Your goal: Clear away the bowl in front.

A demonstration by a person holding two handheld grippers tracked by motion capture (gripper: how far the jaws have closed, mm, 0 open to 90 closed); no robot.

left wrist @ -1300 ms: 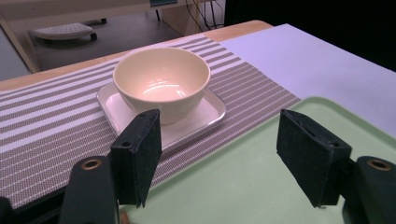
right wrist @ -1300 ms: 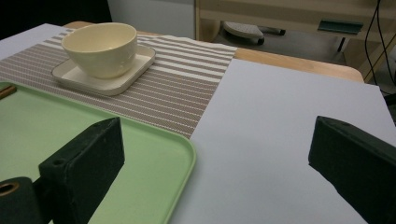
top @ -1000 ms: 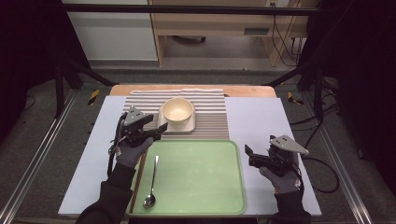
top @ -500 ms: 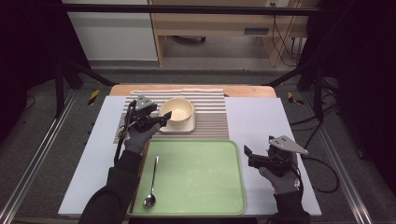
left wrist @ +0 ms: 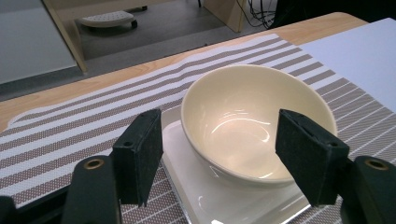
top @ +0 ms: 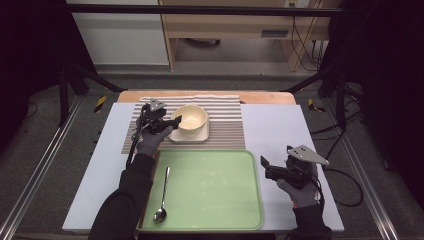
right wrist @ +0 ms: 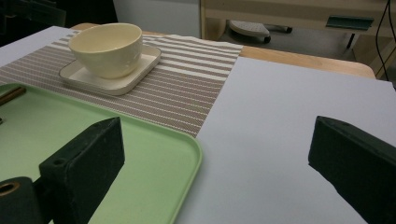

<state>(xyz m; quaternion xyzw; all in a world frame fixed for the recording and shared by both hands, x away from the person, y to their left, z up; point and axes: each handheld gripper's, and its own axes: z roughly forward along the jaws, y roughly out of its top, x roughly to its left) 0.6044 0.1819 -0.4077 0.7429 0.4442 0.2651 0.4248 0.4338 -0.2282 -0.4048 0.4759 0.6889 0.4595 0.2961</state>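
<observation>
In the high view the left gripper (top: 172,122) covers the near-left edge of the cream bowl (top: 192,119), so contact there is hard to judge. The left gripper view cuts off the near part of the white square plate (left wrist: 224,205) under the bowl. In that view the gripper's jaws stand spread wide, one on each side of the bowl's near wall, with a visible gap at both pads; they pinch nothing. The bowl sits on the plate on the striped mat (top: 225,125), beyond the green tray (top: 220,190). A spoon (top: 162,197) lies on the tray's left part. The right gripper (top: 265,167) hovers just right of the tray, jaws wide apart and empty
</observation>
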